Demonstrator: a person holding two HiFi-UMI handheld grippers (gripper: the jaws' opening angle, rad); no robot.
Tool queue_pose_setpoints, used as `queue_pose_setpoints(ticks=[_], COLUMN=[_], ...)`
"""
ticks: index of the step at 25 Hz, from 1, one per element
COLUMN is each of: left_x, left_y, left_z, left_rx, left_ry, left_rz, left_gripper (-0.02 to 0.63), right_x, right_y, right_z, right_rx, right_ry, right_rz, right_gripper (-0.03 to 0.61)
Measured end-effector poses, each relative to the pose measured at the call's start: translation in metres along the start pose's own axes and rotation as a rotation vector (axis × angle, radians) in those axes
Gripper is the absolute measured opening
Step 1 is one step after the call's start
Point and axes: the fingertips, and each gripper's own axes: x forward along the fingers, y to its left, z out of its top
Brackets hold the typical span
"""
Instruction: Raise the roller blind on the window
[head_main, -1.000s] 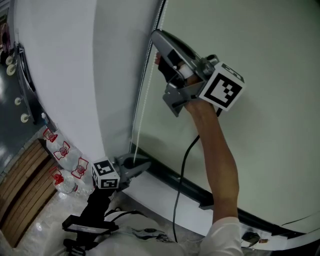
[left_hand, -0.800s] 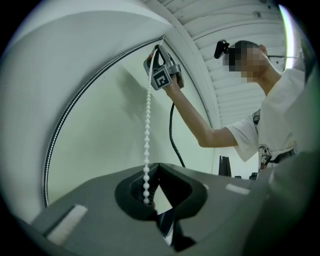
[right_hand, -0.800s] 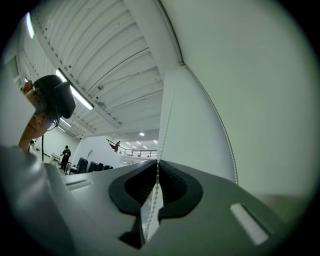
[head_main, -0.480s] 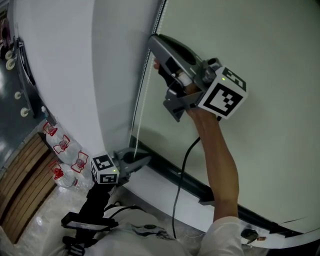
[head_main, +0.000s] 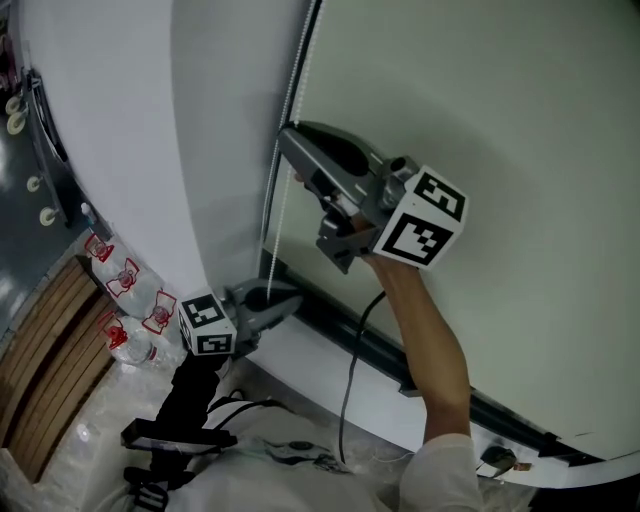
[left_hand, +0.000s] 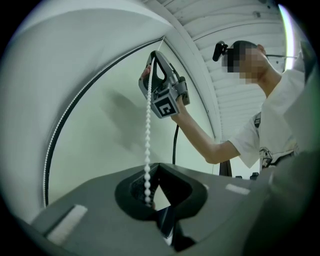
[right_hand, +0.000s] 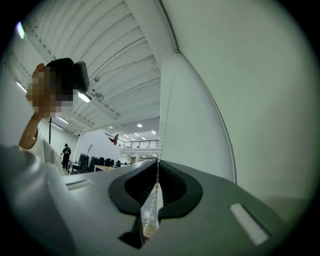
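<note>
The right claw (right_hand: 158, 162) is closed on the bead chain (left_hand: 148, 125). The beads run down from above into its fingertips, are pinched there, and carry on through the hollow behind them. The roller blind (head_main: 500, 130), a pale green sheet, fills the space just to this claw's right. A curved white wall (head_main: 110, 130) rises just to its left, so the chain hangs in the narrow seam between the two. Beyond the claw's tips, past the wall, a large hall with ceiling lights and a railed balcony shows far off.

The left claw (left_hand: 159, 165) sits lower on the same chain, directly beneath the right one. Its tips are drawn together, and the beads drop through the hollow behind them, a little to the left of where the tips meet. Whether the pads press the beads cannot be told. A dark bar (head_main: 370, 350) along the blind's lower edge lies just to this claw's right.

A black cable (head_main: 350, 400) hangs from the right claw beside the person's forearm (head_main: 425, 330). Water bottles (head_main: 128, 298) and wooden slats (head_main: 40, 360) lie well below and to the left of the left claw.
</note>
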Motion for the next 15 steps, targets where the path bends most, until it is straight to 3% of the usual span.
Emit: queue_pose_setpoints(ticks=[15], left_x=[0.0], left_y=[0.001], left_z=[0.003], left_rx=[0.006], left_ry=[0.002], left_rz=[-0.002], left_gripper=[-0.002], right_x=[-0.02], right_y=[0.014], right_z=[-0.089], right_rx=[0.102], right_ry=[0.098], right_rz=[-0.007], right_gripper=[0.014])
